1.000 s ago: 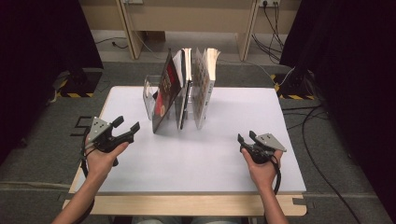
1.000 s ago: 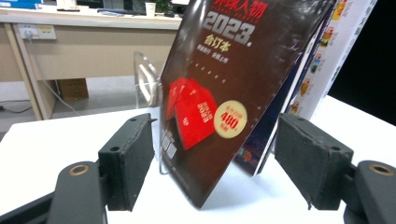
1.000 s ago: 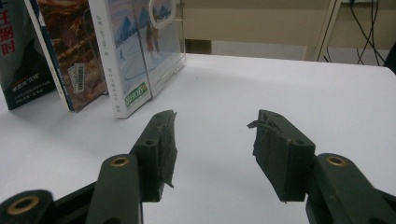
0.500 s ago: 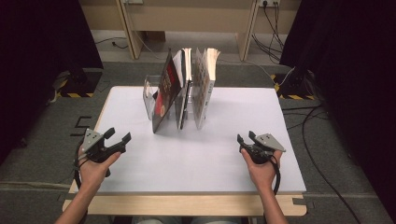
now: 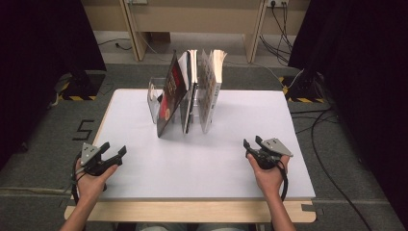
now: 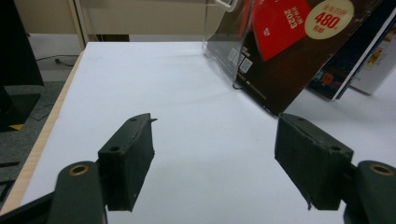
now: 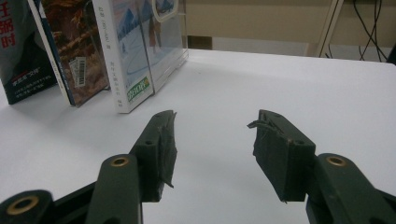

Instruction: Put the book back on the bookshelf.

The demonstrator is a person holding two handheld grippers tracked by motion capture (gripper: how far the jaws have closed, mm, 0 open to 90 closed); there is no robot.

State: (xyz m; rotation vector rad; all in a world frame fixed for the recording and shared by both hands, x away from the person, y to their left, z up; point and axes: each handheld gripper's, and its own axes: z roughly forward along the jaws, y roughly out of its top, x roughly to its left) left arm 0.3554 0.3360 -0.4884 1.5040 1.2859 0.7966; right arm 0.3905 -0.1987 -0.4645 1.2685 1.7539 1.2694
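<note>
Reaching for the books (image 5: 188, 91) in the clear stand (image 5: 153, 98) at the far middle of the surface (image 5: 202, 159): both tongs, left (image 5: 111, 153) and right (image 5: 252, 143), gaping wide, empty, well short of the stand. Best pinching one spine squarely, lifting straight, sparing neighbours.

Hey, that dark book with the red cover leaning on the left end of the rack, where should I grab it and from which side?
Probably grip the dark red book by its upper near corner, coming from the person's side with the open left gripper. It leans leftward over the clear rack, so its near edge stands free, while its right face sits close to the neighbouring book.
</note>
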